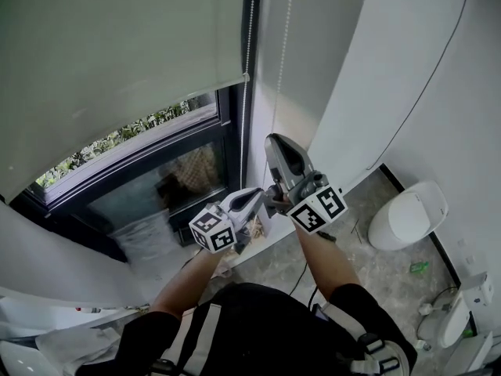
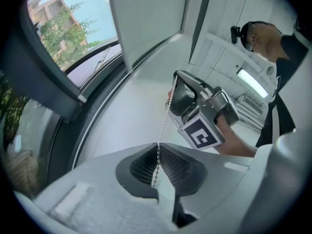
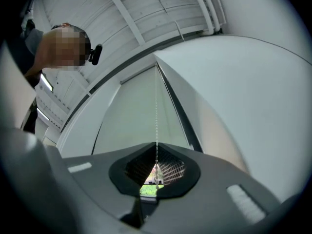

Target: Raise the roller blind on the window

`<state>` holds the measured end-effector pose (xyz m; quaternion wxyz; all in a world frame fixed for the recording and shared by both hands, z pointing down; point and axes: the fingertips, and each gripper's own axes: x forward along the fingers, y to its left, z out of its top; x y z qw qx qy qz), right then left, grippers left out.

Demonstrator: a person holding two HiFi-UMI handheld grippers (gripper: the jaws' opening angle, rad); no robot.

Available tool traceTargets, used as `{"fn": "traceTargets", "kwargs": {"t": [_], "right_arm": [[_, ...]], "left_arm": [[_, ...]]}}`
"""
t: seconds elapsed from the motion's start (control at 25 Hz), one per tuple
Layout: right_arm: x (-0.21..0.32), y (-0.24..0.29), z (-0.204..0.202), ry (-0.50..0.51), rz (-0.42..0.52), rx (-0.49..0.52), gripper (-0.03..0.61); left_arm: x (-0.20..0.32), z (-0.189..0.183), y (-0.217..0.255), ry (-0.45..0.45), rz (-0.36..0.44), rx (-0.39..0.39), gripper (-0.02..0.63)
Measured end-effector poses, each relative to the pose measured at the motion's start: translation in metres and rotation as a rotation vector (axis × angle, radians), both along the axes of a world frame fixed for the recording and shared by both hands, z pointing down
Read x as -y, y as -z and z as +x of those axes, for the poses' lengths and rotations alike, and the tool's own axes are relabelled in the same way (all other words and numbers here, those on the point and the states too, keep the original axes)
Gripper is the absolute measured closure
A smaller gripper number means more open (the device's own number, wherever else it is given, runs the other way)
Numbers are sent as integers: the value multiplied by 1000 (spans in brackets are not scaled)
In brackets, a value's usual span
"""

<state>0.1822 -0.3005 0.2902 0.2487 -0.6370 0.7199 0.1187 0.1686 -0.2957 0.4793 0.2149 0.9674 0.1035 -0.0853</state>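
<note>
**Now both tongs are clamped on the blind's chain**

Plainly, we see the roller blind (image 1: 117, 45) filling the upper left of the head view. Its bottom edge slants across the window (image 1: 141, 171), and the glass below that edge is uncovered and shows green trees (image 1: 117, 138) outside.

The bead chain (image 1: 283, 61) hangs as thin strands at the top centre of that view, beside the dark window frame and against the white wall (image 1: 352, 69).

We hold the left gripper (image 2: 158, 145) with its jaws together on the chain. In its own view the beads run down into the seam between the ribbed pads (image 2: 175, 165), low in the middle of the frame. From there the chain climbs to the right gripper (image 3: 157, 145), which sits right of centre in that view.

The right gripper's jaws are likewise closed on the chain. In its own view the beads drop straight from the top of the blind into the point where the jaw tips meet.

In the head view the two grippers sit just beside each other at the centre, the right one higher in the frame than the left. Both forearms reach up from the bottom edge over the grey floor (image 1: 368, 265).
</note>
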Motion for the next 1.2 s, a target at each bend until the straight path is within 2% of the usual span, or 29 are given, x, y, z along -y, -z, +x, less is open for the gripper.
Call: {"fn": "traceTargets", "kwargs": {"t": [0.16,0.24,0.32,0.44,0.48,0.6,0.84,0.92,1.0,1.2], "right_arm": [[0,-76,-1,8,-132,51,565],[0,-91,0,10,-164,71,565],[-1,-93,2,6,-177,69,565],[-2,-92,8,-10,-186,45,565],[-4,-92,11,-9,-184,58,565],[-10,-91,14,0,-174,95,565],[-7,-90,3,21,-175,73,565],[-7,-91,2,28,-175,77,565],[-9,-90,0,36,-173,71,565],[-17,-90,-1,34,-172,58,565]], "left_arm": [[-2,-3,-75,-2,-81,164,597],[0,-7,-86,-6,-90,181,594],[0,-8,-81,-23,-79,164,591],[-6,-13,-57,-105,-37,117,446],[-8,-17,-49,-129,-5,106,418],[-5,-26,-11,-154,85,40,411],[22,-18,139,-139,177,-209,412],[28,-11,182,-138,176,-274,413],[35,-3,215,-137,135,-315,413],[28,11,264,-182,45,-387,413]]}}
